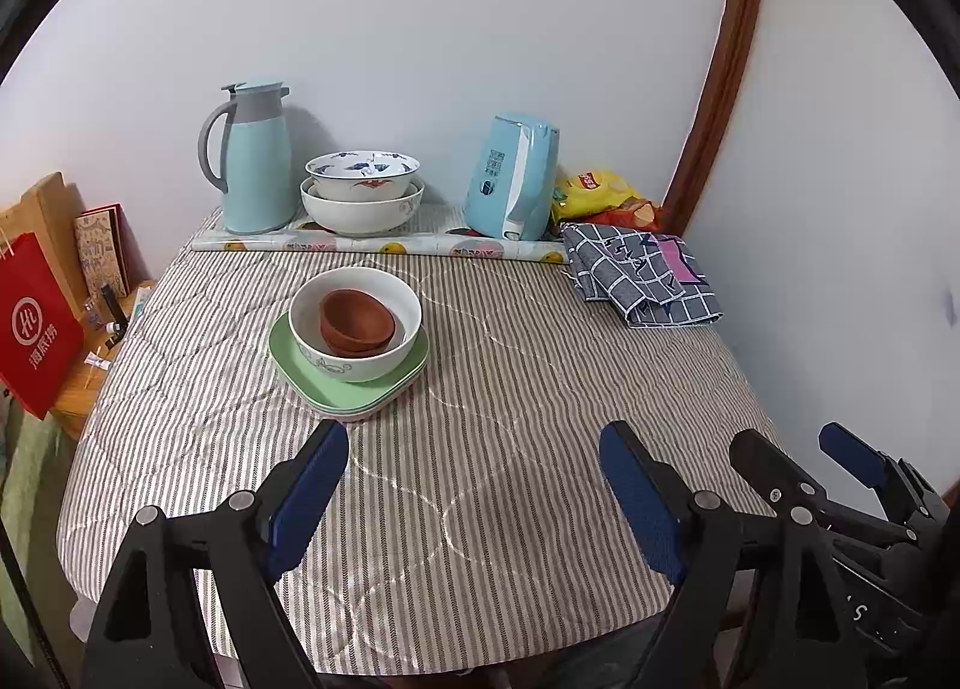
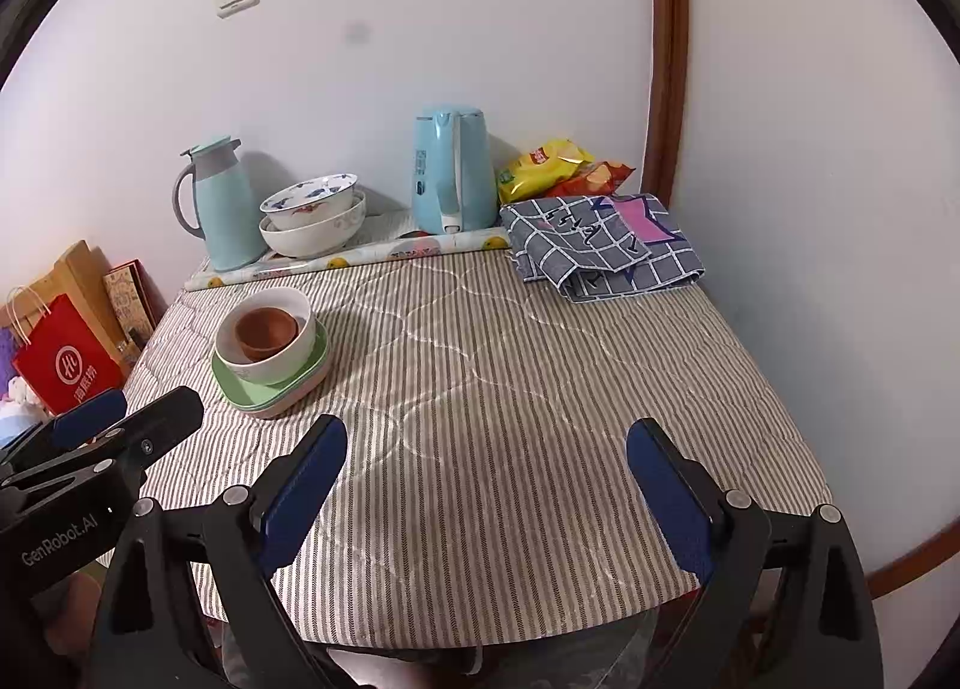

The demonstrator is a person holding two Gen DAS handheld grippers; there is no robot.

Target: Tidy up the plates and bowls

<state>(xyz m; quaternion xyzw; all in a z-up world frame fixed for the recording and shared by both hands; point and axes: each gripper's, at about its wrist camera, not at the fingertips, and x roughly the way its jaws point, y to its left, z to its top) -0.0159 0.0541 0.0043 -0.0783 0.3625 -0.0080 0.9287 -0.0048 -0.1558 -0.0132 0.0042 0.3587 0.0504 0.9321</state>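
A brown bowl (image 1: 355,322) sits inside a white bowl (image 1: 360,356), which stands on stacked green plates (image 1: 294,374) at the table's left middle. The stack also shows in the right wrist view, the white bowl (image 2: 264,368) on the green plates (image 2: 282,392). Two patterned white bowls (image 1: 362,191) are nested at the back by the wall. My left gripper (image 1: 474,449) is open and empty, near the front edge, short of the stack. My right gripper (image 2: 486,443) is open and empty over the front of the table; it also shows in the left wrist view (image 1: 798,449).
A light-blue thermos jug (image 1: 255,161), a blue electric kettle (image 1: 513,185), snack bags (image 1: 594,188) and a folded checked cloth (image 1: 642,275) line the back and right. A rolled mat (image 1: 384,245) lies across the back. Paper bags (image 1: 36,323) stand left of the striped table (image 1: 510,449).
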